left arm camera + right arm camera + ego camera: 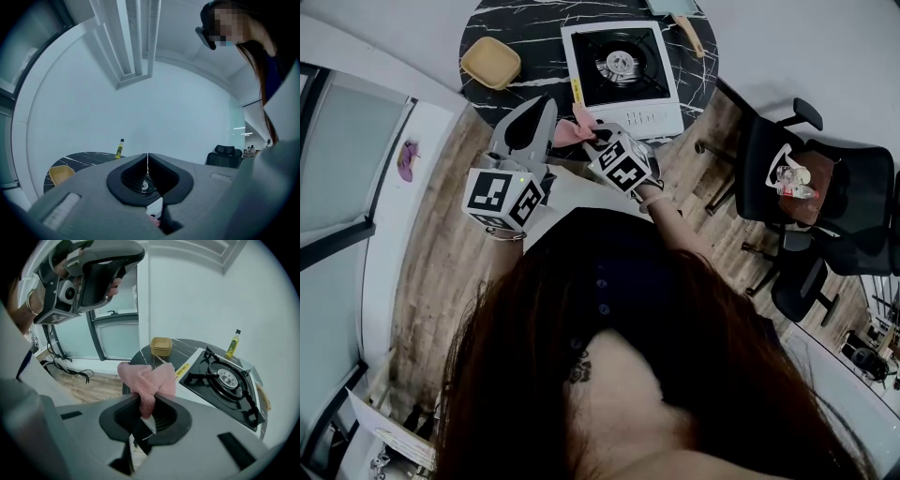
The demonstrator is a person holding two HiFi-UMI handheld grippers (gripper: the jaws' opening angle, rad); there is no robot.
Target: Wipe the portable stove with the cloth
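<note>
The right gripper pinches a crumpled pink cloth; the left gripper sits pressed together, empty. Lay the cloth flat on the white-and-black portable stove (mind the grate).

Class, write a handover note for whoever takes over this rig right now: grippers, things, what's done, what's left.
Left gripper: shut, empty, held in the air.
Right gripper: shut on the pink cloth, in the air short of the stove.
Portable stove: on the round table; the cloth is not touching it.
Done: cloth is gripped.
Left: bring the cloth down and wipe the stove.
</note>
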